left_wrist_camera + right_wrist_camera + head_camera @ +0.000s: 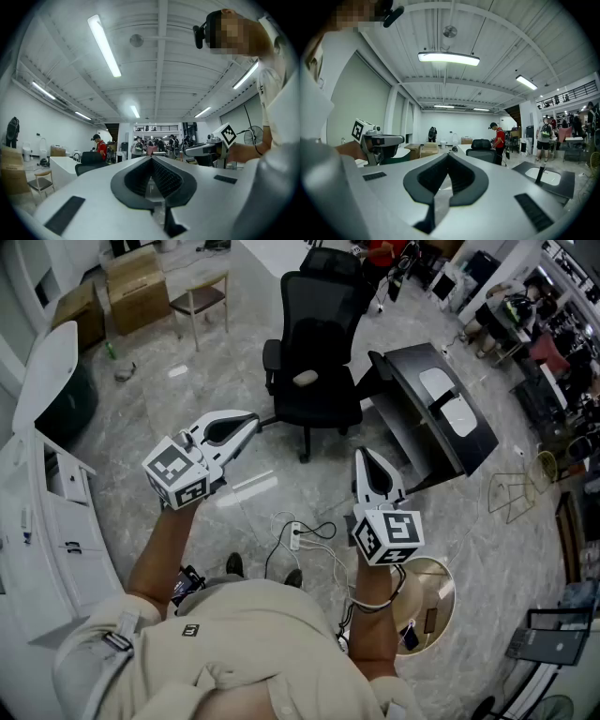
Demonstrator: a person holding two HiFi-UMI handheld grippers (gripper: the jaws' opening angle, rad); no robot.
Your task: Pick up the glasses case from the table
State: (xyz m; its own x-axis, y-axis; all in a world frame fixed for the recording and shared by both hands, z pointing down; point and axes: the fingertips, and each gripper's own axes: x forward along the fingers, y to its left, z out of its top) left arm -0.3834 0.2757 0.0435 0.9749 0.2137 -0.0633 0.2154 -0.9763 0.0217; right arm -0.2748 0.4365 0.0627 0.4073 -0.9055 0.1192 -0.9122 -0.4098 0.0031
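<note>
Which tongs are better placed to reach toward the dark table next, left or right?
Right, probably. The right tongs hang close beside the dark table; the left tongs are farther, near the black chair. Both are shut.

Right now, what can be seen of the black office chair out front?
The black office chair stands upright on the glossy, pale stone-look floor, seat toward the person. It shows a tall dark back, two armrests, a padded seat and a star base resting on the floor. A small pale object lies on the seat; I cannot tell what it is. A dark table stands close at its picture-right; whether they touch is unclear.
</note>
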